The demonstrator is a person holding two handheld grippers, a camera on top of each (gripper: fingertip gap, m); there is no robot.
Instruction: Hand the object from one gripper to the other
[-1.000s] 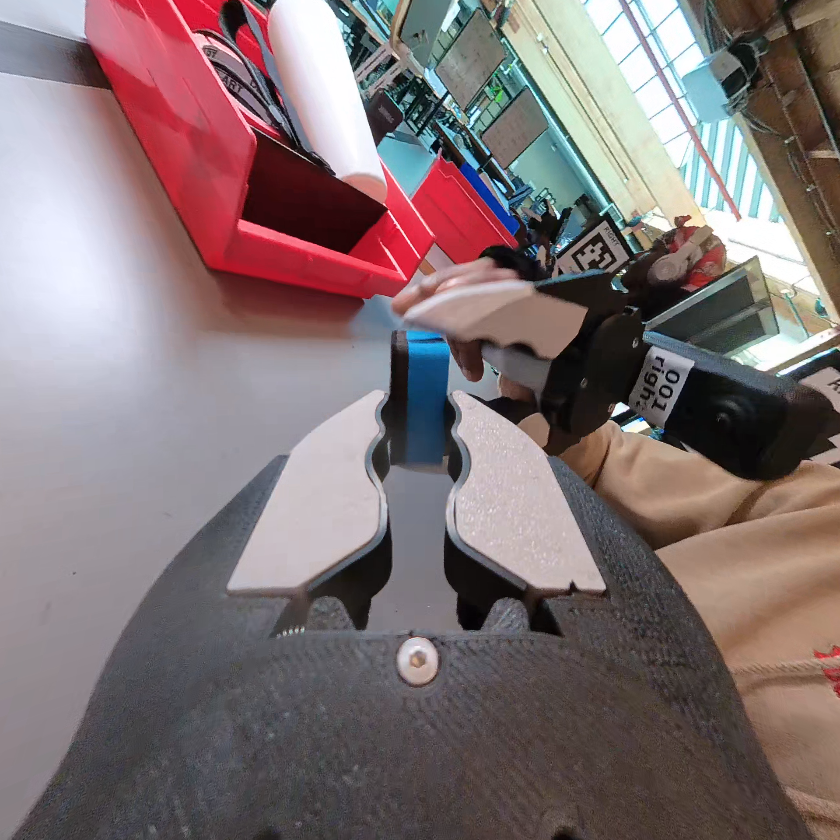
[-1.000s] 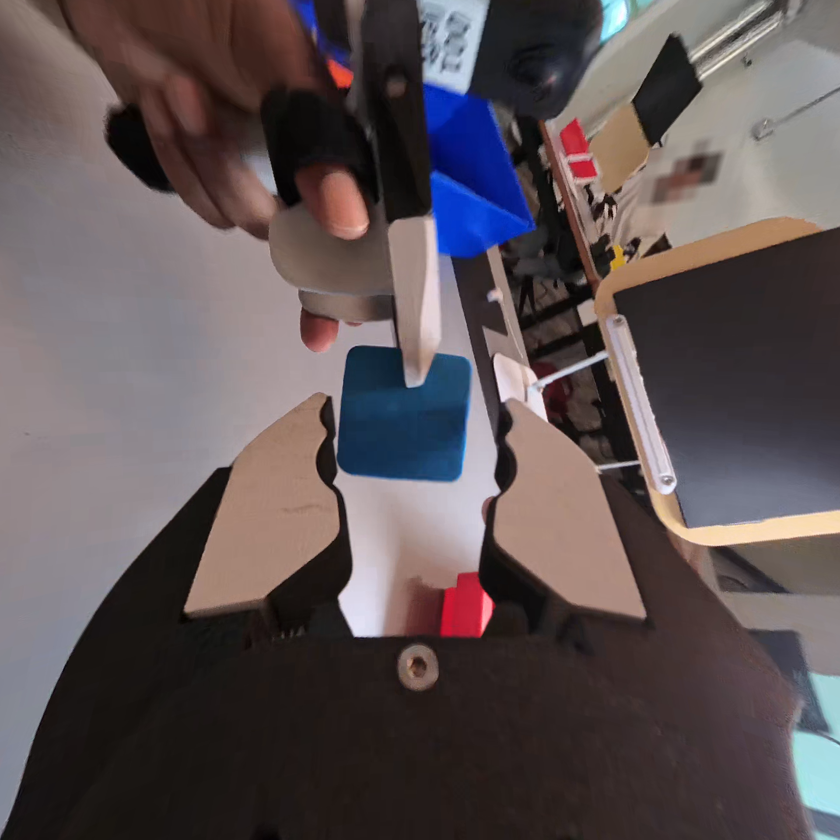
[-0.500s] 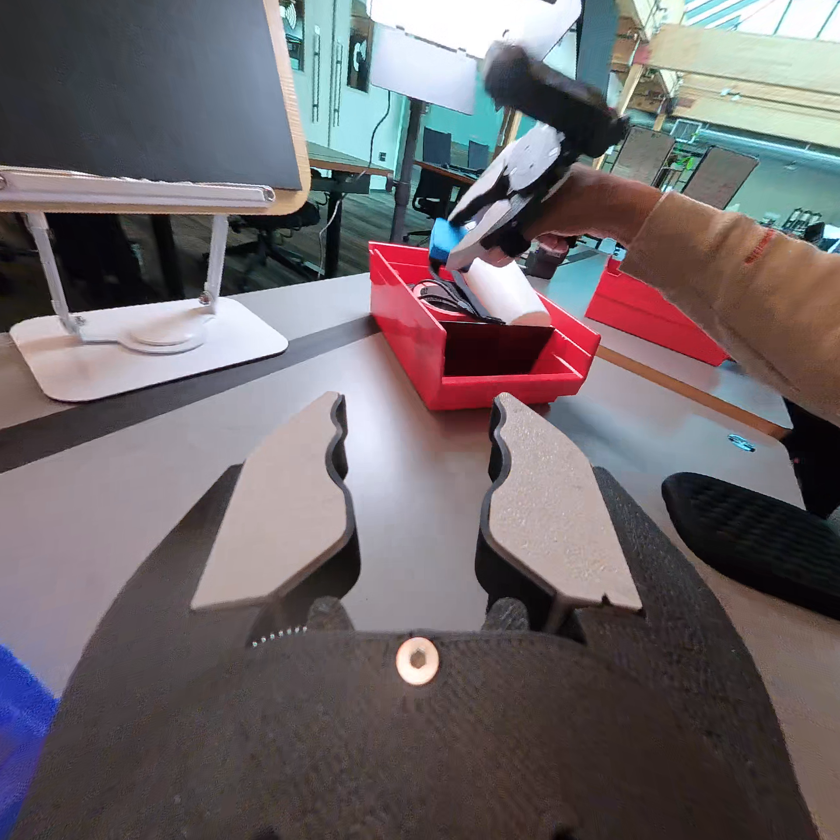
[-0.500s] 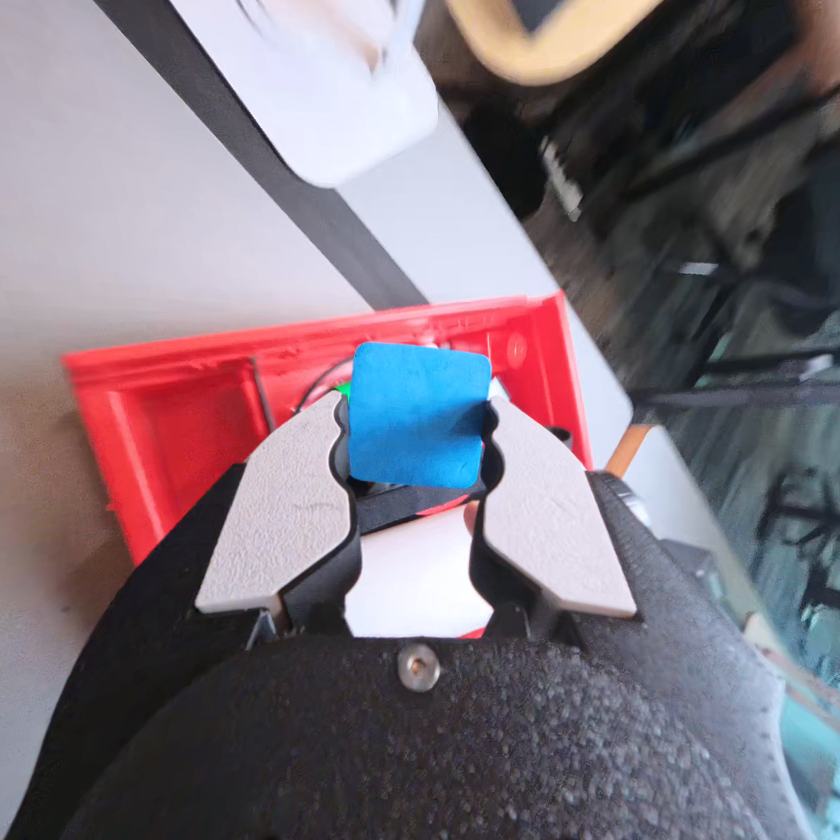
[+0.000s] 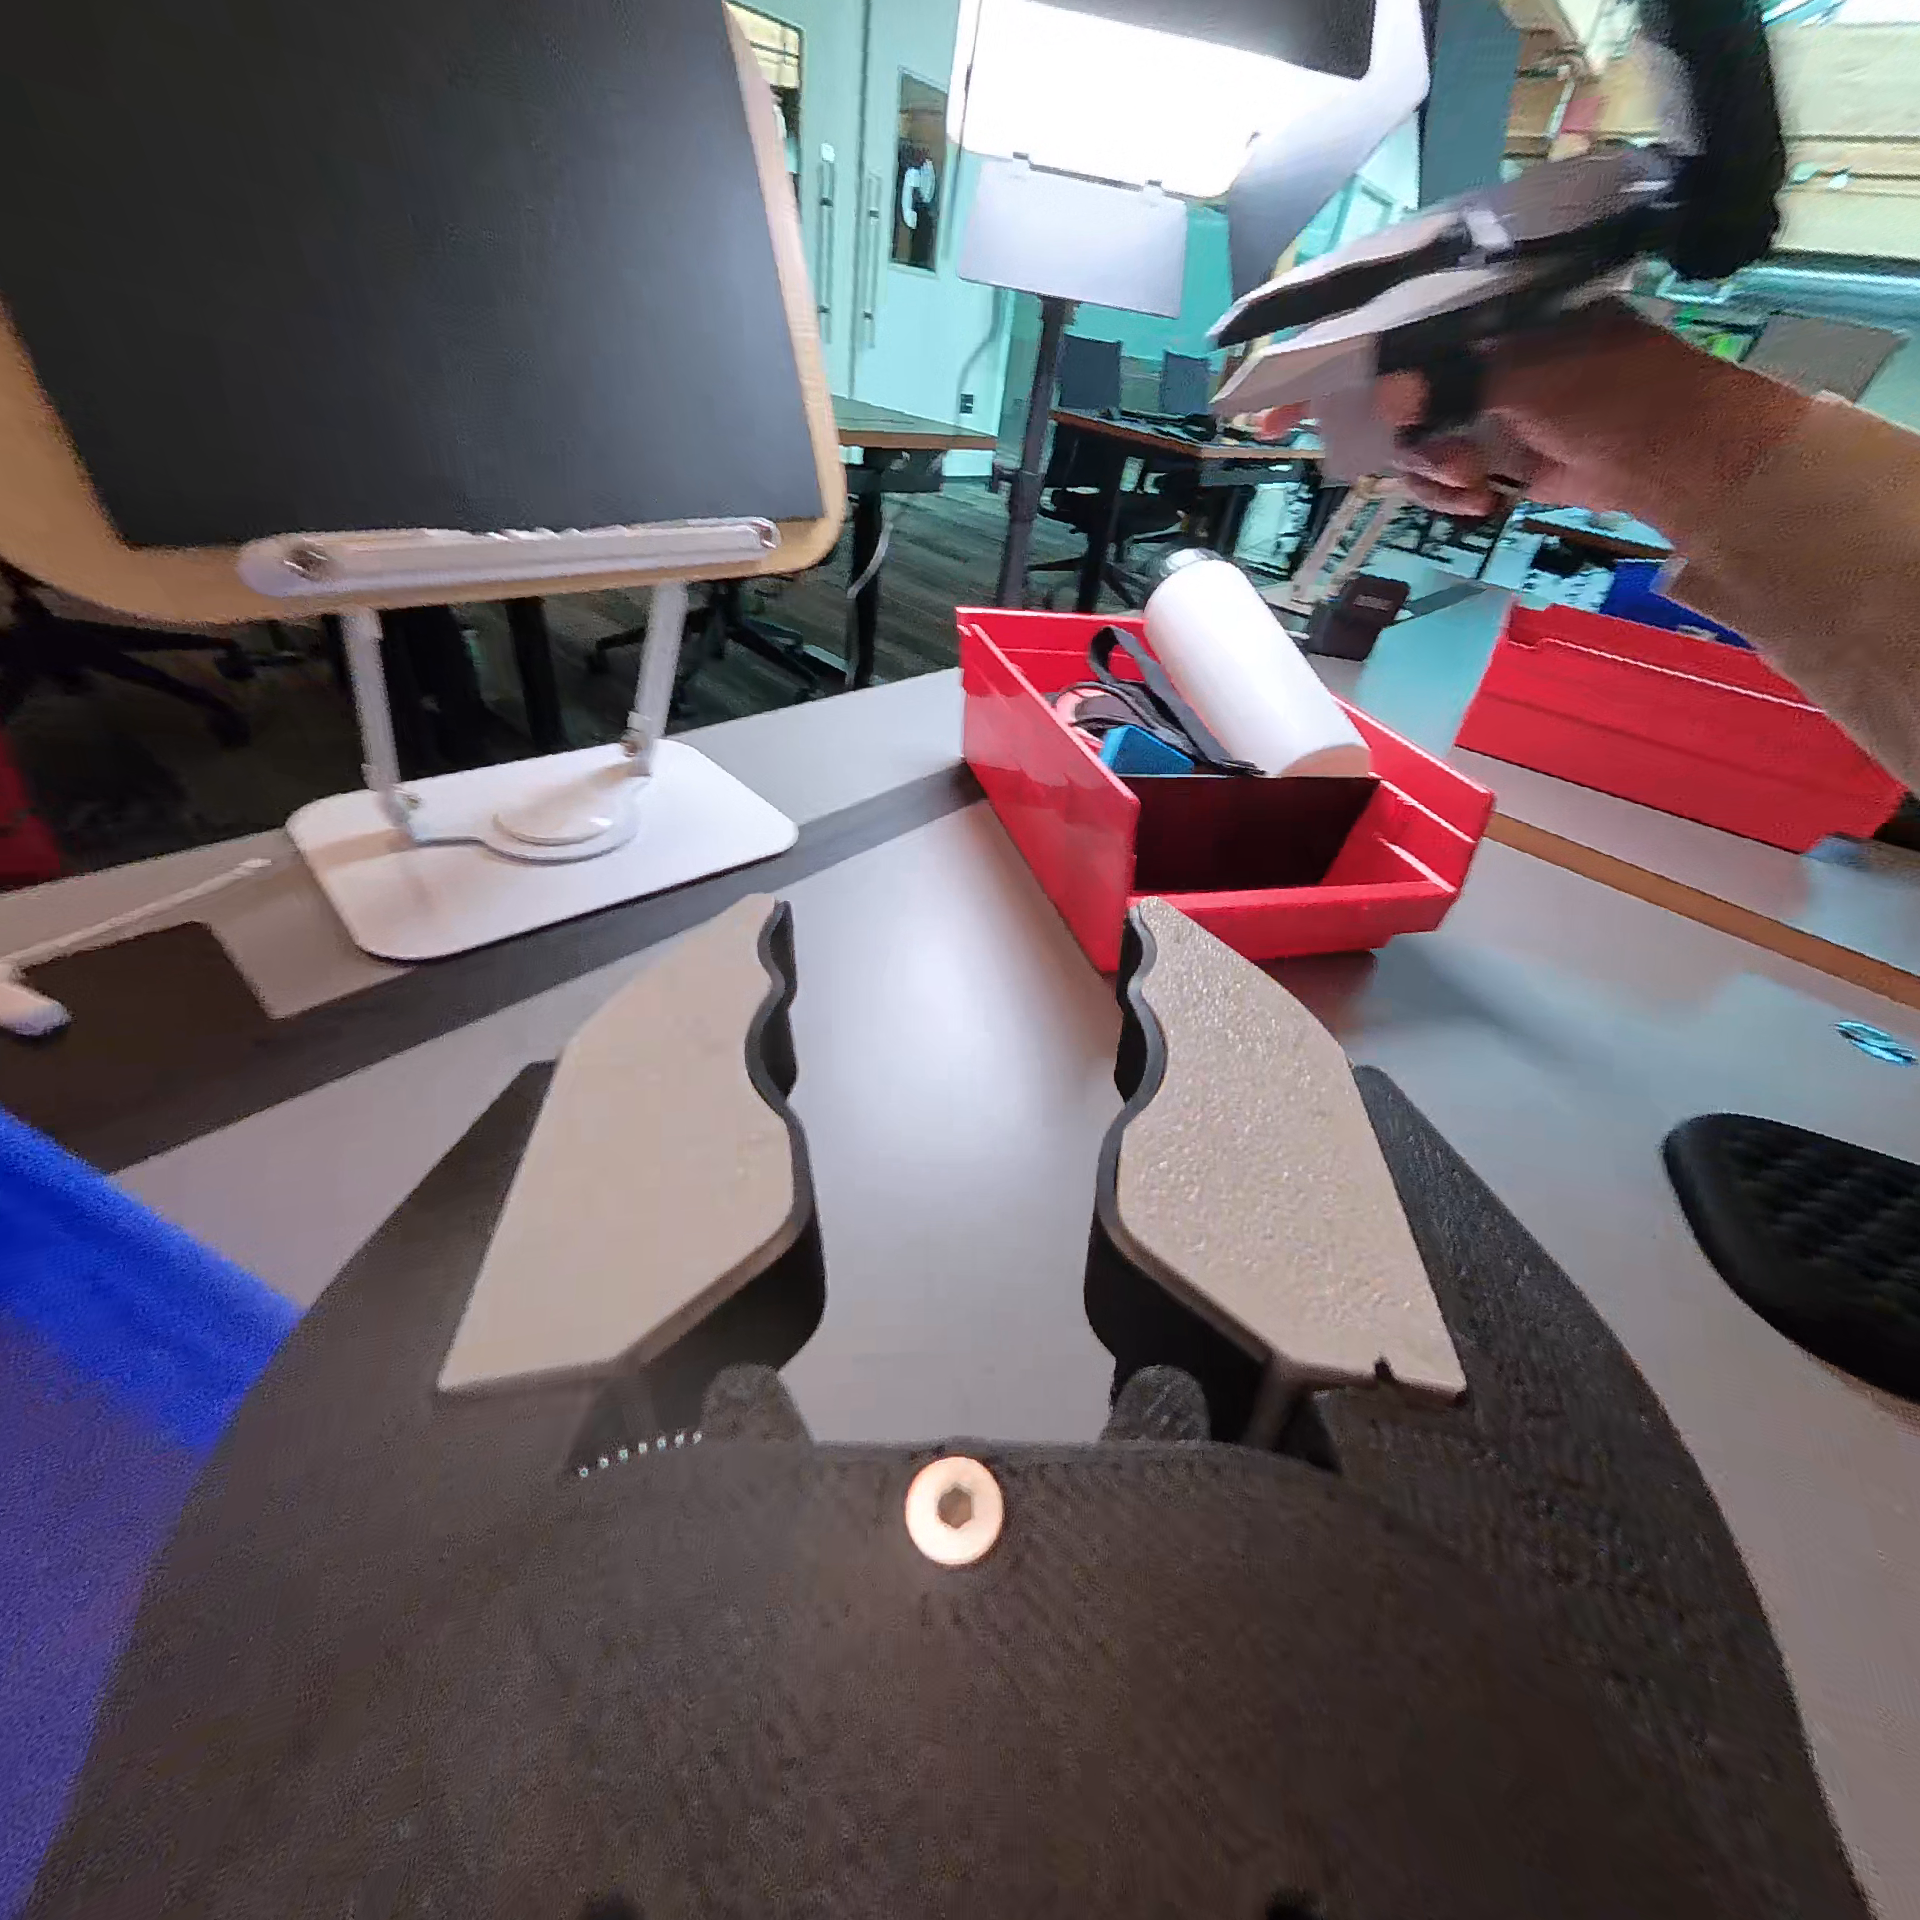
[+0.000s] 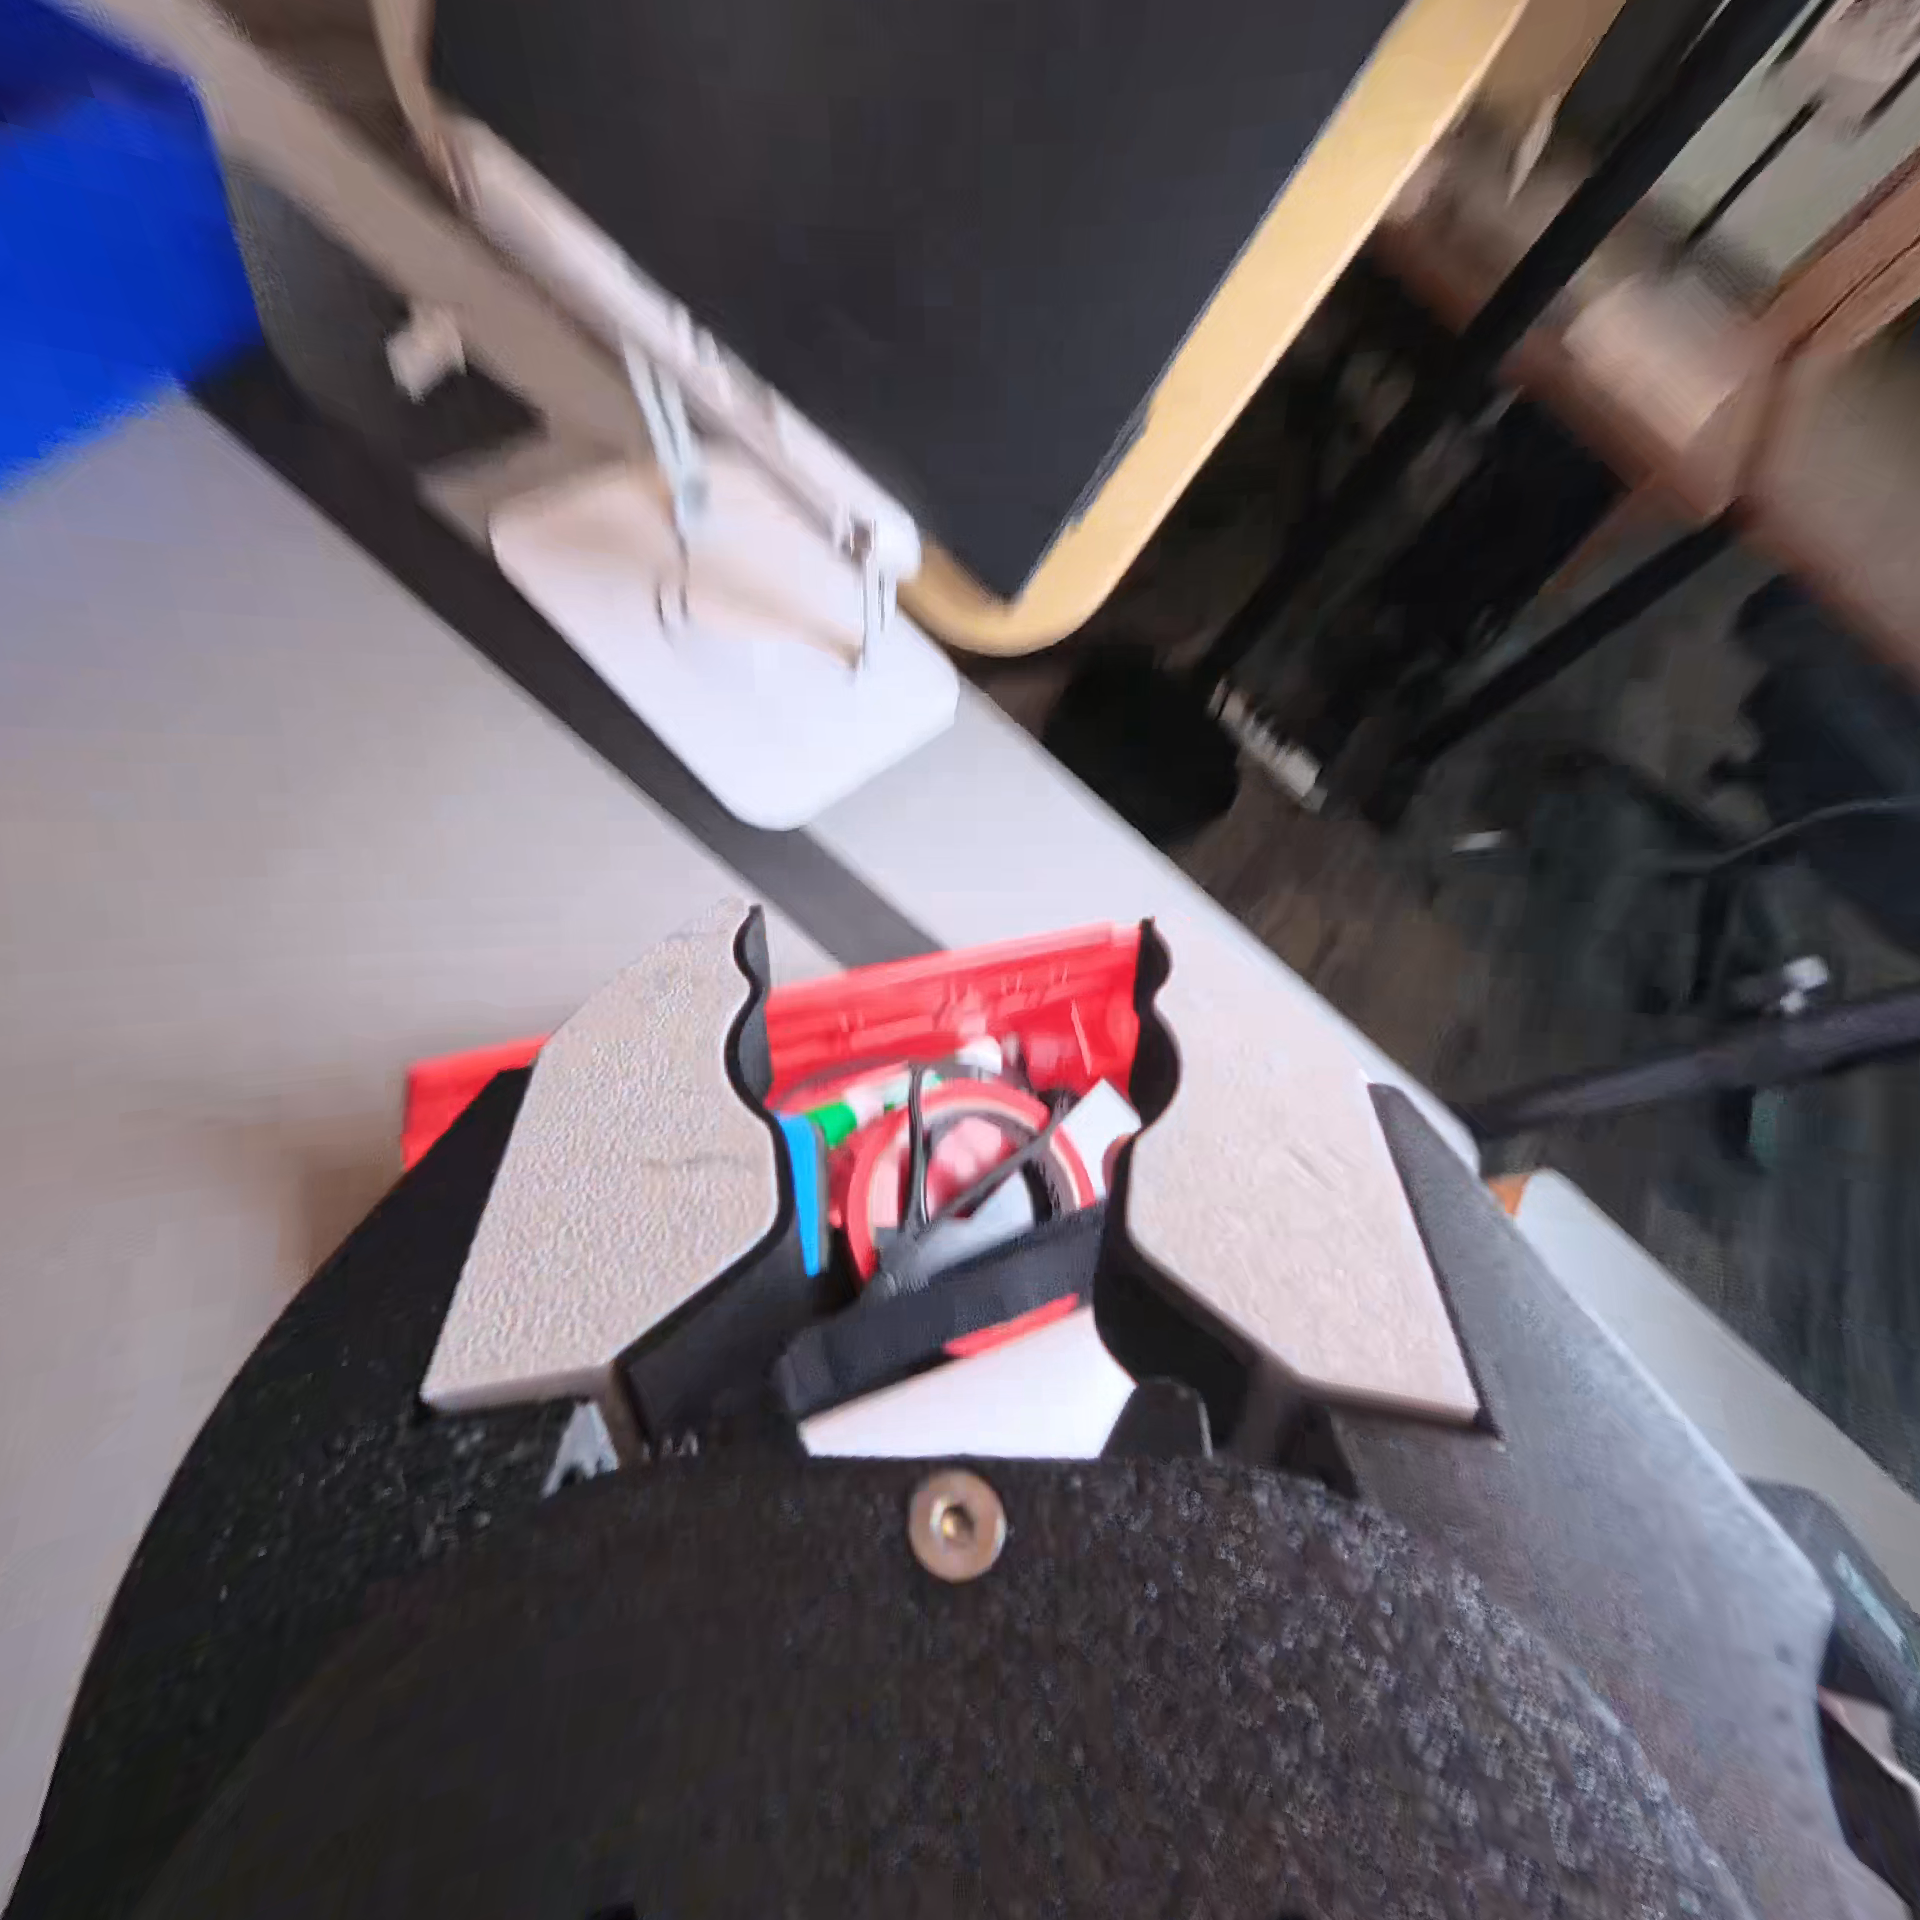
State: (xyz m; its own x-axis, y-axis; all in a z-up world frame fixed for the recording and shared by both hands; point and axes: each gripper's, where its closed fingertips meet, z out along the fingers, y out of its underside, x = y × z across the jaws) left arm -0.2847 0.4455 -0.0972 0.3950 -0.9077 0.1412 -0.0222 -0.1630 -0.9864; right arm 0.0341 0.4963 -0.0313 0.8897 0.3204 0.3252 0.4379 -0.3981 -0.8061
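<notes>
The blue foam block (image 5: 1141,750) lies inside the red bin (image 5: 1049,800), beside a white cylinder (image 5: 1247,675) and black straps. My left gripper (image 5: 956,925) is open and empty, low over the grey table and short of the bin. My right gripper (image 5: 1236,364) hangs high above the bin, held by a hand, its jaws apart with nothing between them. In the right wrist view my right gripper (image 6: 948,925) is open over the red bin (image 6: 935,997). The blue block (image 6: 802,1195) shows edge-on below, next to a red tape roll (image 6: 966,1153).
A dark tablet on a white stand (image 5: 540,842) stands at the back left of the table. A blue bin (image 5: 83,1351) is at the near left. A second red bin (image 5: 1662,727) is at the far right. A black mesh pad (image 5: 1808,1226) lies at the right edge. The gap from one gripper's tips to the other's is roughly 35 cm.
The blue block passed from my left gripper to my right. The right carried it over the red bin and let go; it now lies in the bin. My left gripper opened and drew back.
</notes>
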